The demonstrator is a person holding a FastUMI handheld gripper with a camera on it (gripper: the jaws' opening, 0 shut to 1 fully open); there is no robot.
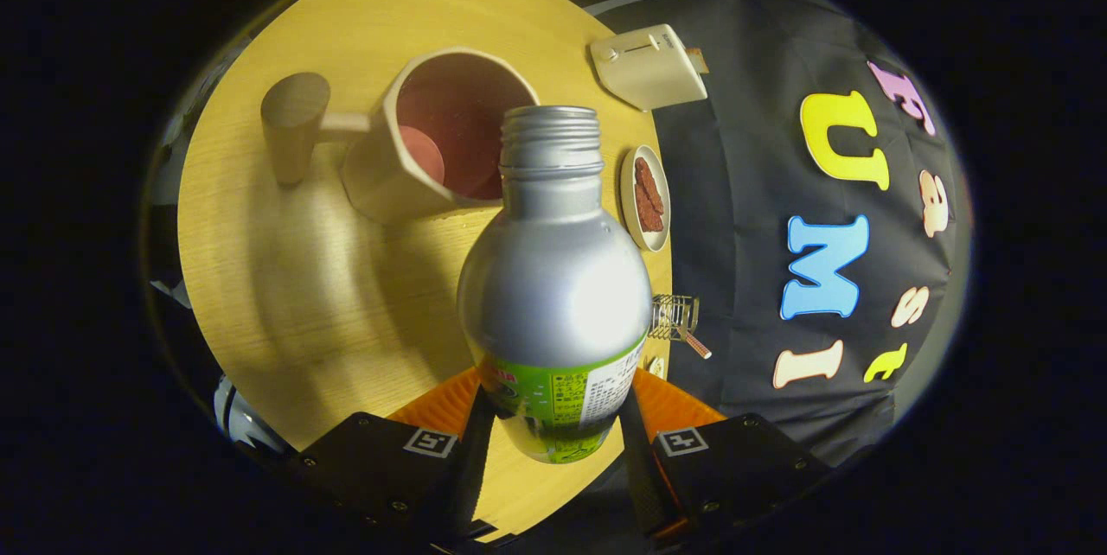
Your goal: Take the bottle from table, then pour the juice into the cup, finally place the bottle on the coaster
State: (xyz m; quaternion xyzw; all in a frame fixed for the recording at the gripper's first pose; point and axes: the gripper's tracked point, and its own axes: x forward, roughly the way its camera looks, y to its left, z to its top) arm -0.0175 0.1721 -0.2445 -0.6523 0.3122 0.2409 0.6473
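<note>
Both gripper [553, 417] fingers [450, 406] tight against the bottle [553, 278].

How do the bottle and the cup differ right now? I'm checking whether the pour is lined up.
The bottle is silver metal with a green label; the cup is pale beige with a reddish inside and a wooden side handle. The bottle is clamped between the gripper fingers above the table; the cup rests on the table beyond it. The bottle's threaded neck is narrow, the cup's mouth wide. Both are open-topped.
</note>
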